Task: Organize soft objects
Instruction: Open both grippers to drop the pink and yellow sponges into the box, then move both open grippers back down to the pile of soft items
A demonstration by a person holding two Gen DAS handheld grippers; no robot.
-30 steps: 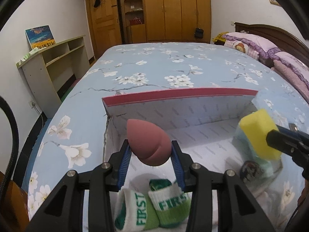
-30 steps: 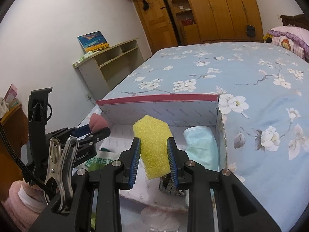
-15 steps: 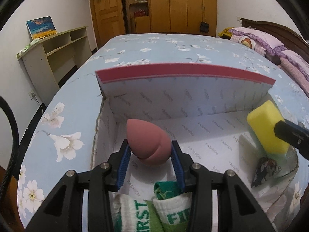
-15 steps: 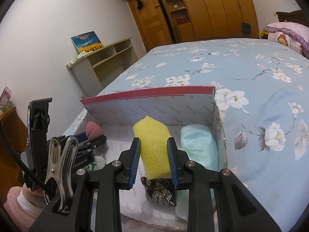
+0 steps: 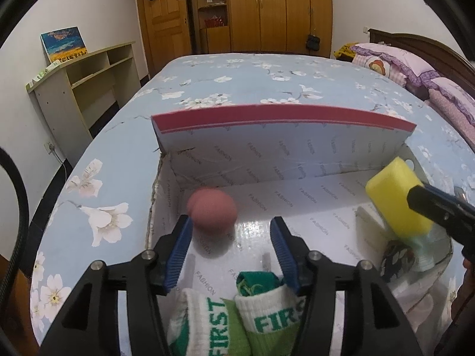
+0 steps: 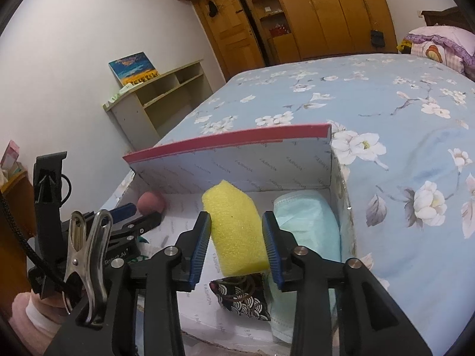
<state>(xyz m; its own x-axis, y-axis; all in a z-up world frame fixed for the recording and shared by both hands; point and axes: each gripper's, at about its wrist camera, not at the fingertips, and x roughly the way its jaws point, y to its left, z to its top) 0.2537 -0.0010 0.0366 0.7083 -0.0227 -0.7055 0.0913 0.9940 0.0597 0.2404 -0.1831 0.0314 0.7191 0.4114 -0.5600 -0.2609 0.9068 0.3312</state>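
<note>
Bedding in a blue floral print (image 5: 237,77) is seen beneath an open white box (image 5: 282,160) with a red-edged lid; inside it, a pale blue folded cloth (image 6: 308,222) is laid against the right wall; green-and-white socks (image 5: 237,317) are set at the near edge; the right gripper (image 6: 237,243) is clamped on a yellow sponge (image 6: 234,231); the left gripper (image 5: 230,246) is held apart, a pink egg-shaped sponge (image 5: 212,209) blurred just beyond its left finger; a small patterned pouch (image 6: 240,299) is seen below the yellow sponge.
</note>
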